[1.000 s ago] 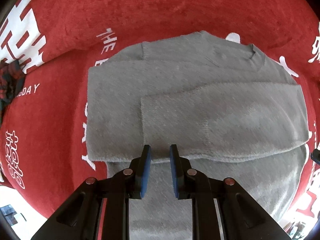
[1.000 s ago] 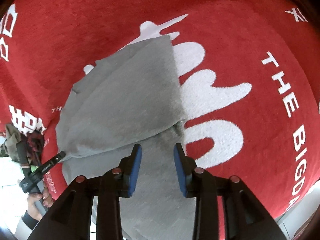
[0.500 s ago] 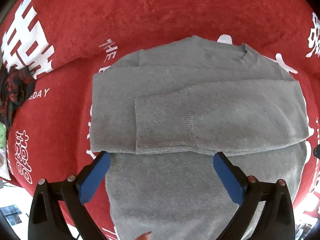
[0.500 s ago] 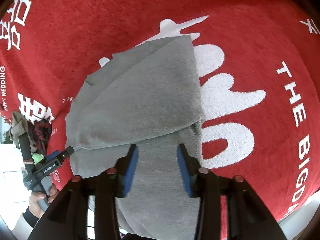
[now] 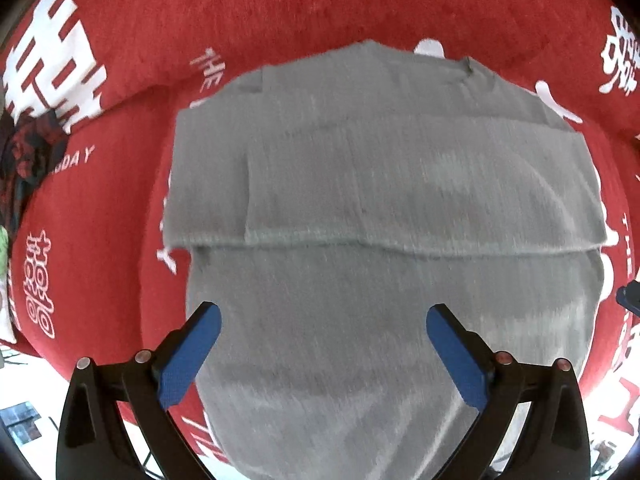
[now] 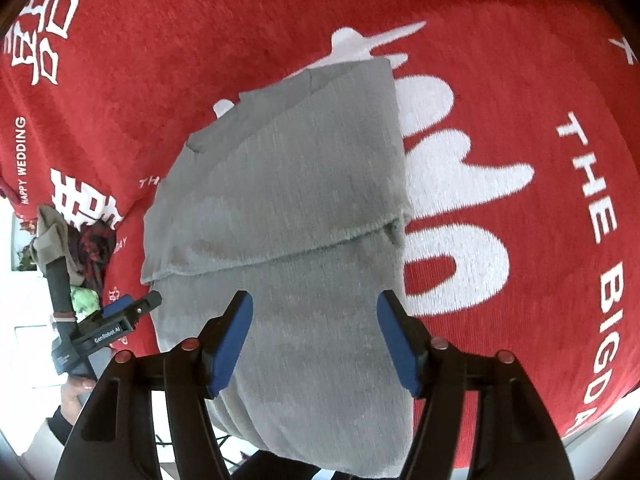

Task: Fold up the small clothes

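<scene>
A grey knit sweater point(image 5: 384, 208) lies flat on the red cloth, both sleeves folded across its chest; its hem end hangs over the near table edge. My left gripper point(image 5: 320, 320) hovers straight above the lower body of the sweater, jaws wide open, nothing between the pads. In the right wrist view the same sweater point(image 6: 288, 200) runs away from me, and my right gripper point(image 6: 314, 320) stands over its lower part with jaws opening and no cloth pinched. The left gripper point(image 6: 132, 306) shows there at the sweater's left edge, held by a hand.
A red tablecloth point(image 6: 480, 80) with white lettering covers the table. A heap of dark patterned clothes point(image 6: 90, 246) lies at the left edge, also seen as the dark clothes point(image 5: 28, 160). The near table edge drops off below the sweater.
The left gripper let go and opened wide, then drew back toward the sweater's hem. The right gripper's jaws spread apart and it stayed over the lower right part.
</scene>
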### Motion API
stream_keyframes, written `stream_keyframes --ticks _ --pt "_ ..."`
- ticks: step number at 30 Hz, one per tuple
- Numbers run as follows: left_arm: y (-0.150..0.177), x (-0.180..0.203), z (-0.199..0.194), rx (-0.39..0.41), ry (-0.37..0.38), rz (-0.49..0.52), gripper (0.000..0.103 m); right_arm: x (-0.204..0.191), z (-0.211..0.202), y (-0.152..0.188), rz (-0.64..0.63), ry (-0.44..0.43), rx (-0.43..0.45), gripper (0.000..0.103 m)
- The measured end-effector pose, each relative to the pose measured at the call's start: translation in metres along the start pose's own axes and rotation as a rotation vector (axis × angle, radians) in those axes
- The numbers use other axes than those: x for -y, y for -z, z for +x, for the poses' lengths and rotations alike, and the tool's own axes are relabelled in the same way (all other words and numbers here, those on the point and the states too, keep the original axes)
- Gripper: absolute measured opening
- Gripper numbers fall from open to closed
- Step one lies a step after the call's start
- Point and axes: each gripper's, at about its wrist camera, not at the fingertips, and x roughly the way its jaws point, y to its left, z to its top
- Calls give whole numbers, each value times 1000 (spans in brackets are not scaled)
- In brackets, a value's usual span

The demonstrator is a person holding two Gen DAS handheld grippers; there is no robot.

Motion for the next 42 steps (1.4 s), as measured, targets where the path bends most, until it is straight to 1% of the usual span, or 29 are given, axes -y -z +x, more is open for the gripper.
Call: stream_keyframes --ticks 6,10,14,17,22,24,26,31,34,37,39,42 --pt "34 -1 2 -38 1 -50 103 8 13 19 9 -7 -71 69" --pt "52 -1 2 -61 5 -64 103 6 16 30 4 -22 -90 69" --pt "66 -1 3 -59 3 -50 103 6 20 40 7 -29 -84 69" --pt "79 -4 6 -58 19 -51 103 7 21 54 14 -29 -75 69" --pt "114 -21 10 -42 39 -56 103 10 16 83 -6 -16 -67 69" --pt "130 -31 7 -27 60 -71 103 15 18 101 -15 -15 -87 69" --pt "147 -44 8 -29 85 -78 103 20 20 116 -24 -10 -101 69" --pt "189 -68 24 -68 129 -86 103 39 26 160 -25 -18 -147 69" --pt "212 -79 38 -100 179 -106 103 55 32 187 -10 -2 -174 69" --pt "227 -83 53 -132 236 -131 103 74 43 208 13 19 -192 69" --pt "234 -81 61 -145 269 -134 103 83 53 215 35 14 -196 69" --pt "242 -71 67 -145 272 -119 103 89 65 221 44 -4 -188 69"
